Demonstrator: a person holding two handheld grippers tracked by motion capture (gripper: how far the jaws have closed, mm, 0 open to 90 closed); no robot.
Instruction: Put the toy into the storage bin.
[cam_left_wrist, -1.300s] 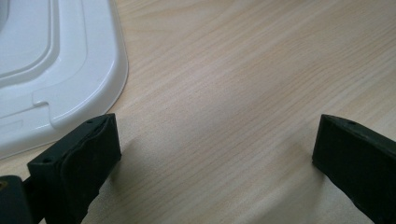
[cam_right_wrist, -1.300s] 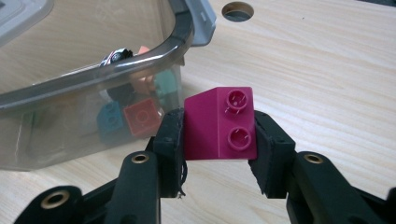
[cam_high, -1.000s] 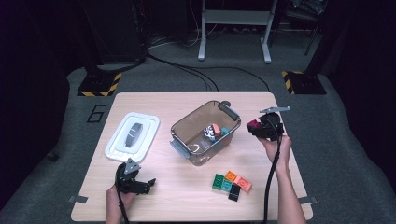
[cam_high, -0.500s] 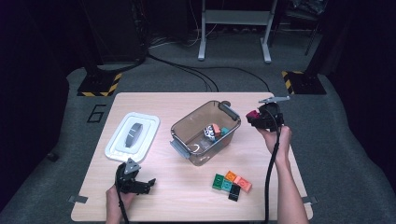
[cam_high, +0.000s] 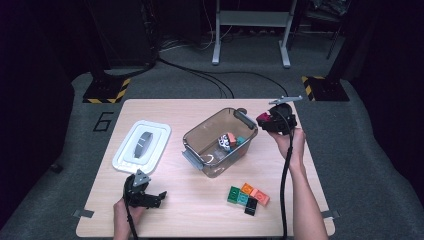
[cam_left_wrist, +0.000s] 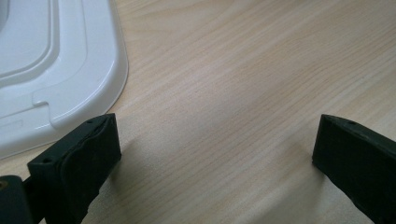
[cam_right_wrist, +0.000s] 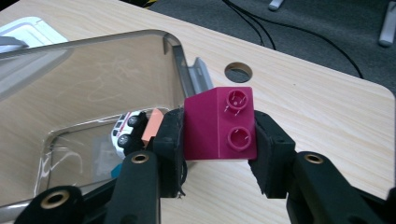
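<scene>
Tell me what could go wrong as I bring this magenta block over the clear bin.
The right tool pinches the magenta block only by its sides, so it could twist or slip out early and land on the table. The clear bin's grey latch sits near the tool's path; clipping it could shove the bin.

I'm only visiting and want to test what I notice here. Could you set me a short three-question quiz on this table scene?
1. True or false: the right gripper holds a magenta two-stud plastic brick.
2. Where does the white rectangular plastic lid lie?
A. on the clear plastic bin
B. flat on the wooden table, left of the bin
C. on the floor
3. Fill in: the left gripper has its jaws ____ over bare wood.

Key: 1 true; 2 B; 3 open.
</scene>
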